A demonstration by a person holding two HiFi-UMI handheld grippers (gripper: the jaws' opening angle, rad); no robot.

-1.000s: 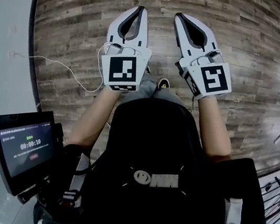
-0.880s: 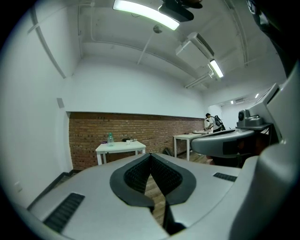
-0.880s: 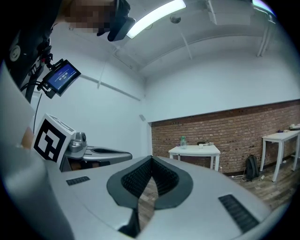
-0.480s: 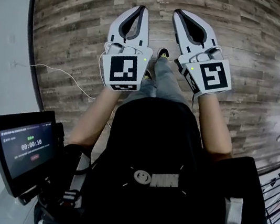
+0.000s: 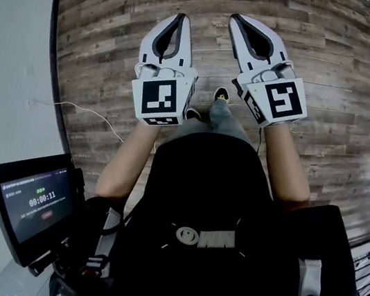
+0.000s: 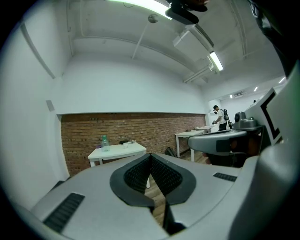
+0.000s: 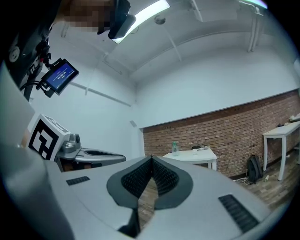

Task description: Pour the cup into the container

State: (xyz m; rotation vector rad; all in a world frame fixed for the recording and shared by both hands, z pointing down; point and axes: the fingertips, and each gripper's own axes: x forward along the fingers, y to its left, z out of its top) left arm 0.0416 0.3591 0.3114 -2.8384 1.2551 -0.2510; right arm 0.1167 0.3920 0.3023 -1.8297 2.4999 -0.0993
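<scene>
Advancing across the floor [image 5: 335,91] toward the far table [image 6: 117,150]: left gripper [image 5: 181,18], right gripper [image 5: 235,19] empty, jaws pressed together; pouring unstarted.

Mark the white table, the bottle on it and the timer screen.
white table [image 6: 119,150], left gripper view, on its top.
bottle [image 6: 104,142], left gripper view, on its body.
timer screen [image 5: 28,203], head view, on the display.

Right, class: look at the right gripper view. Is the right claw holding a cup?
No, the right claw is shut, tips touching, with nothing between them.
</scene>
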